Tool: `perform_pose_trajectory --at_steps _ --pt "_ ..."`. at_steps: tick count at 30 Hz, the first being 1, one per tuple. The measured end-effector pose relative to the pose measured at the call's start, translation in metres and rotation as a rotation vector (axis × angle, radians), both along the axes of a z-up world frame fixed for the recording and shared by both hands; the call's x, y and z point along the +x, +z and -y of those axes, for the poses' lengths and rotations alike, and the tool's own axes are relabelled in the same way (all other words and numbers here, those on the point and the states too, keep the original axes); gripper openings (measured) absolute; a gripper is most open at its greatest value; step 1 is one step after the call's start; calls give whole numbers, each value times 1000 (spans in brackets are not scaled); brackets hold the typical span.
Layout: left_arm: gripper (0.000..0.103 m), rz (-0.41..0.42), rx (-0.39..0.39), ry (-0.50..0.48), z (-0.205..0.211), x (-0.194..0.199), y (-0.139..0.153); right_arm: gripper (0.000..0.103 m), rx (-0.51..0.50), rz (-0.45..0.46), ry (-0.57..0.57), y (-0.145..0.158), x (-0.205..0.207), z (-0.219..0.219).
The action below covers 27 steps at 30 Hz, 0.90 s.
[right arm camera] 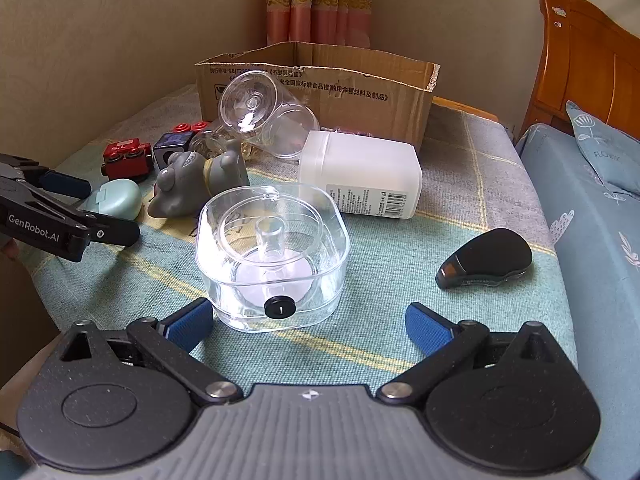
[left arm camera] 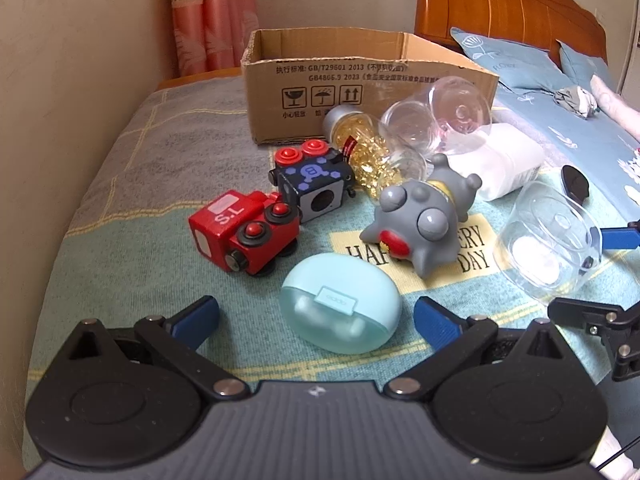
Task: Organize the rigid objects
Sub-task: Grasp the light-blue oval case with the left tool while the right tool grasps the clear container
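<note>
Left wrist view, going left to right: a glossy red toy train with black wheels lies tipped on a checked cloth, its long axis running toward the near right. Just behind it sits a dark blue toy cube with red knobs on top. Nearest the camera, a smooth, pebble-shaped pale teal earbud case rests between the spread blue pads of the left hand-held gripper, which is open and touches nothing. A matte grey rubber figure with bumps lies on its side, and behind it a clear bottle of golden capsules lies flat with its silver cap toward the cardboard box. The box stands upright at the back with its top open; its inside is not visible. A clear round jar lies on its side, leaning on a white plastic bottle.

Right wrist view: a clear, rounded-square plastic container stands upright just ahead of the right hand-held gripper, whose blue pads are wide apart, gripping nothing. It holds a clear inner ring and a short tube; a black round plug sits in its near wall. To the right, well apart, lies a black curved gadget.
</note>
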<state>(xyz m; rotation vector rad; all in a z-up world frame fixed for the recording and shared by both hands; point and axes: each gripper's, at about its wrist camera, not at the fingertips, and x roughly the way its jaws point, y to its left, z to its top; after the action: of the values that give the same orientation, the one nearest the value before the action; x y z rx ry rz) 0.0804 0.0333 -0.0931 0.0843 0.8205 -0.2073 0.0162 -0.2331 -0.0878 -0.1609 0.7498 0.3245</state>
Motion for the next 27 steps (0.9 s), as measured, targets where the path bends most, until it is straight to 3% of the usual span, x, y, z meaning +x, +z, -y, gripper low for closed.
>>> perform_pose_trajectory --at_steps 5,14,27 --pt "103 16 8 -36 4 2 -1 103 5 17 9 -2 -3 2" --pt "102 -9 -1 -237 21 -1 1 103 4 15 31 -3 -1 3" --pt "93 -8 -4 -260 10 3 5 103 -21 -30 104 0 16 -16"
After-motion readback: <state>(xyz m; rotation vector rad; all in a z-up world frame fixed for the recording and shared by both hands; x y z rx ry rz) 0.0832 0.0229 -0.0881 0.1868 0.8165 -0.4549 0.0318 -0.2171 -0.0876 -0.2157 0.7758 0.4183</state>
